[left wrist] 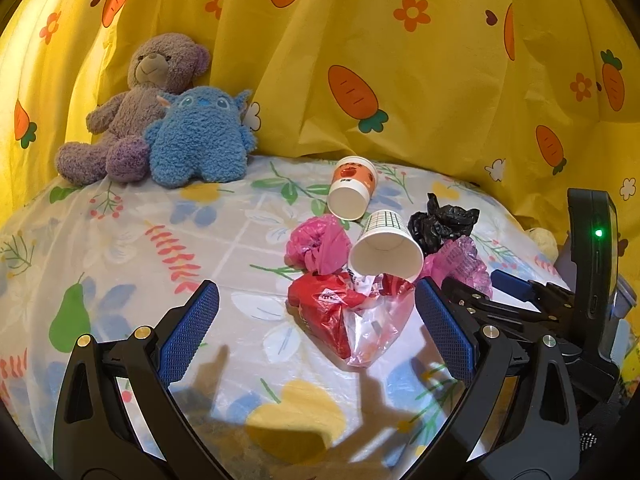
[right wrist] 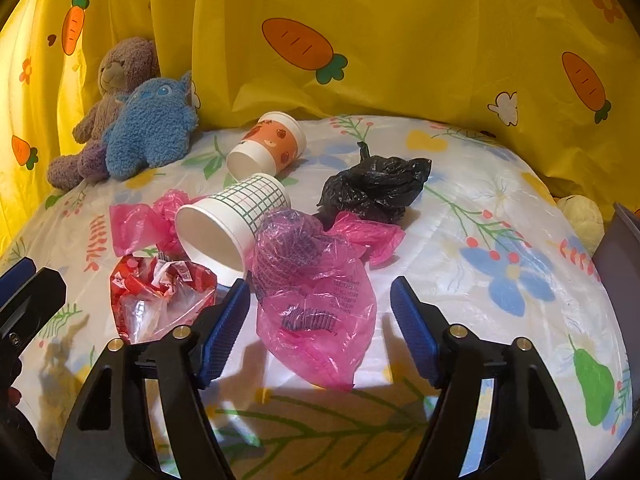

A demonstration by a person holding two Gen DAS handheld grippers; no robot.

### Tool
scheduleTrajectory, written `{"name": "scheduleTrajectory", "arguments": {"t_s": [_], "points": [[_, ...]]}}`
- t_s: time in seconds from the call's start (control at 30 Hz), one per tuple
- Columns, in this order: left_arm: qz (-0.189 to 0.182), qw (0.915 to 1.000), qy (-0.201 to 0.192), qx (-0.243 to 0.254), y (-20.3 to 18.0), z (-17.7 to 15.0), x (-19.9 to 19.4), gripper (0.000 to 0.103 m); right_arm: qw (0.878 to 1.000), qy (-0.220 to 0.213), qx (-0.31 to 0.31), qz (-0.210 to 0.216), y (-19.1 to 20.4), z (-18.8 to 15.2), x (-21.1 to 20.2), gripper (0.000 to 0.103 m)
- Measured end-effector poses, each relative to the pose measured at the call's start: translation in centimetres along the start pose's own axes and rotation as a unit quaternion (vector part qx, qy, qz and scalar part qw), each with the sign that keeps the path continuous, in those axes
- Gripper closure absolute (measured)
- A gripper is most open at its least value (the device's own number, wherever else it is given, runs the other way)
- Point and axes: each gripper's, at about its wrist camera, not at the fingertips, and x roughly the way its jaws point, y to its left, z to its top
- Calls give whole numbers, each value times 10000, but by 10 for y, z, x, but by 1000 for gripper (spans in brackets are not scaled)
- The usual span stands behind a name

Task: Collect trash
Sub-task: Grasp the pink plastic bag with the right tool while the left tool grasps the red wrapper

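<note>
Your bed (right wrist: 500, 208), under its floral sheet, carries everything, with a yellow carrot curtain (right wrist: 400, 20) hanging along its far edge. Two plush toys (left wrist: 160, 120) sit in the far left corner, well clear of the litter.

The trash lies in one clump near the middle of the bed. Largest is the pink bag (right wrist: 316, 300), crumpled and stretched toward you, its long axis running roughly from the near edge to the far one. Left of it lies the red bag (left wrist: 340, 312), behind it the black bag (right wrist: 376, 192), and another pink wad (left wrist: 318, 244) sits on the left side. A grid cup (right wrist: 236, 220) lies on its side, mouth toward you, touching the pink bag; an orange cup (right wrist: 268, 148) lies behind it, nearer the curtain.

Your right tongs (right wrist: 320, 328) are nearer the pink bag: the jaws stand apart, astride its near end, gripping nothing that I can see, though the left finger looks very close to the plastic. To me the bag's length lies along the tongs' line, so a squeeze should gather it across its width.

Your left tongs (left wrist: 318, 336) are spread too, empty, framing the red bag just ahead.
</note>
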Motion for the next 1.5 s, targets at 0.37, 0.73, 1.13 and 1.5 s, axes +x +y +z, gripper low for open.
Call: {"name": "scheduleTrajectory", "arguments": {"t_s": [0.37, 0.73, 1.13, 1.5], "points": [[-76, 9998, 181, 36, -3, 0, 16, 6, 9993, -364, 68, 59, -14, -8, -27, 94], [-328, 9975, 630, -67, -10, 1, 46, 7, 9947, -941, 404, -29, -40, -22, -75, 94], [-610, 9910, 1193, -48, -12, -6, 69, 45, 9939, -1010, 441, 1, -45, -27, -85, 94], [-1135, 9878, 1042, -207, -9, -9, 44, 71, 9934, -1043, 470, -10, -45, -32, -93, 94]]}}
